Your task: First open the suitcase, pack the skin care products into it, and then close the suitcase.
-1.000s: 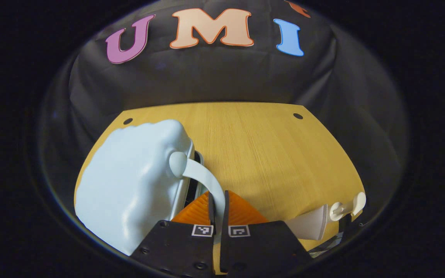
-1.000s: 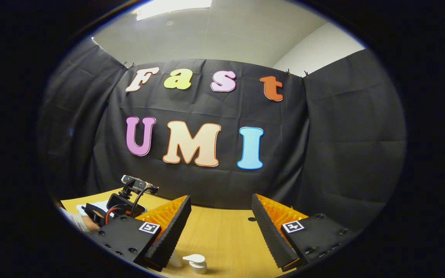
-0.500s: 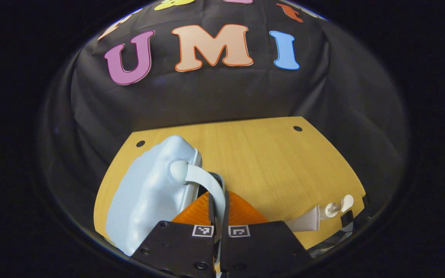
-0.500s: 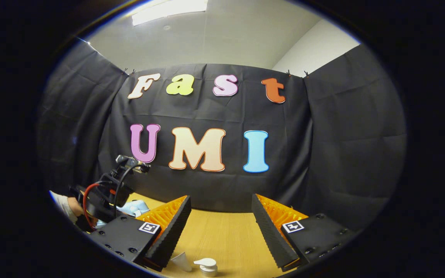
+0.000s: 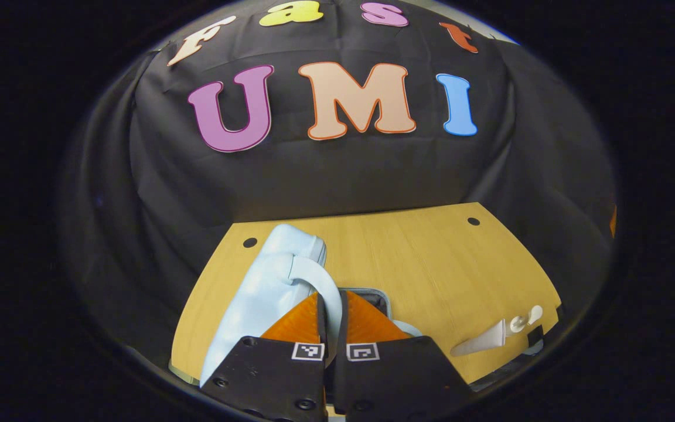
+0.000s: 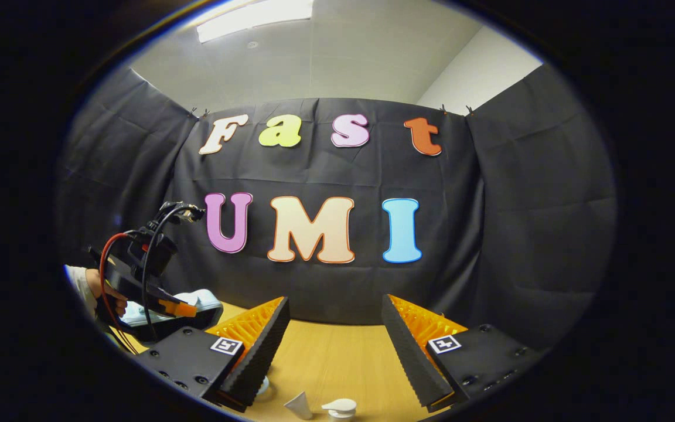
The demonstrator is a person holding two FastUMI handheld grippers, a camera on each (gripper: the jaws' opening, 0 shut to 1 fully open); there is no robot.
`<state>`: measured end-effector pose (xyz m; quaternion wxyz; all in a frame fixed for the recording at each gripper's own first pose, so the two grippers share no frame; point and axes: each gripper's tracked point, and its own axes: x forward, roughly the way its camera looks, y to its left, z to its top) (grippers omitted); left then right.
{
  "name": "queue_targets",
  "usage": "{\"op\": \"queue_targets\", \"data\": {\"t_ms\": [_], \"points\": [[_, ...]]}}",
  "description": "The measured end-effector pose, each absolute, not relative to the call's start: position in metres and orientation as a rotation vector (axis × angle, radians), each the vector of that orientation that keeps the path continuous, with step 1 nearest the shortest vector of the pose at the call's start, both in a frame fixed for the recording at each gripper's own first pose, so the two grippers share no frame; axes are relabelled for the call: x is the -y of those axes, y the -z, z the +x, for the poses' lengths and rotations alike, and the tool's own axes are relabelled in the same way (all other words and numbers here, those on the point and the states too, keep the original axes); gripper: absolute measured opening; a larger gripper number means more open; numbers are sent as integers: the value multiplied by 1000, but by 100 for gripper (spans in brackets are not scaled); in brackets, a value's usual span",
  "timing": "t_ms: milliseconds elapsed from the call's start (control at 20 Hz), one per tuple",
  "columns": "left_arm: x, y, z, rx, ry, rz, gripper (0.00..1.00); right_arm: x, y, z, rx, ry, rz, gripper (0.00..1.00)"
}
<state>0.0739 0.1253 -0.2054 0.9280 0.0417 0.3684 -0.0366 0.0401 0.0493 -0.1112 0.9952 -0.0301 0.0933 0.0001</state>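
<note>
In the left gripper view the pale blue suitcase lid [image 5: 258, 287] stands raised on edge, tilted to the left. My left gripper [image 5: 330, 300] is shut on its curved handle [image 5: 317, 278]. The rim of the suitcase base [image 5: 375, 295] shows just past the fingers. A white tube [image 5: 481, 344] and a white pump bottle [image 5: 525, 322] lie on the table at the lower right. In the right gripper view my right gripper [image 6: 334, 351] hangs open above the table with nothing between its fingers. Below it sit the tube [image 6: 299, 404] and the pump bottle's head [image 6: 340, 405]. Far left, a hand [image 6: 106, 296] holds the left gripper [image 6: 138, 275] over the lid [image 6: 200, 299].
The wooden table [image 5: 431, 264] reaches back to the black cloth wall, with two small round holes [image 5: 473, 221] near its far corners. Its right front edge runs close behind the pump bottle.
My left gripper has risen with the handle, swinging the lid up from nearly flat to steeply raised, and the base now shows. My right gripper stayed open, drifting only slightly.
</note>
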Motion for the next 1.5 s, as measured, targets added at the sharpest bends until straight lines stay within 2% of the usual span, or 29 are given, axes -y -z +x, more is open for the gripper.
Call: {"op": "queue_targets", "data": {"t_ms": [300,350,400,700,1100,1500], "points": [[-180,193,88,-719,42,119,0,-72,115,46,-182,-7,-75,99],[-190,191,91,-709,30,119,2,-75,114,47,-180,-5,-74,99],[-199,189,94,-707,21,122,0,-78,114,49,-177,-1,-74,99],[-259,188,103,-684,-26,153,0,-97,116,56,-169,12,-80,99],[-347,206,113,-696,-120,95,0,-130,125,66,-177,11,-94,99],[-433,255,110,-763,-229,52,0,-146,130,74,-182,20,-135,100]]}}
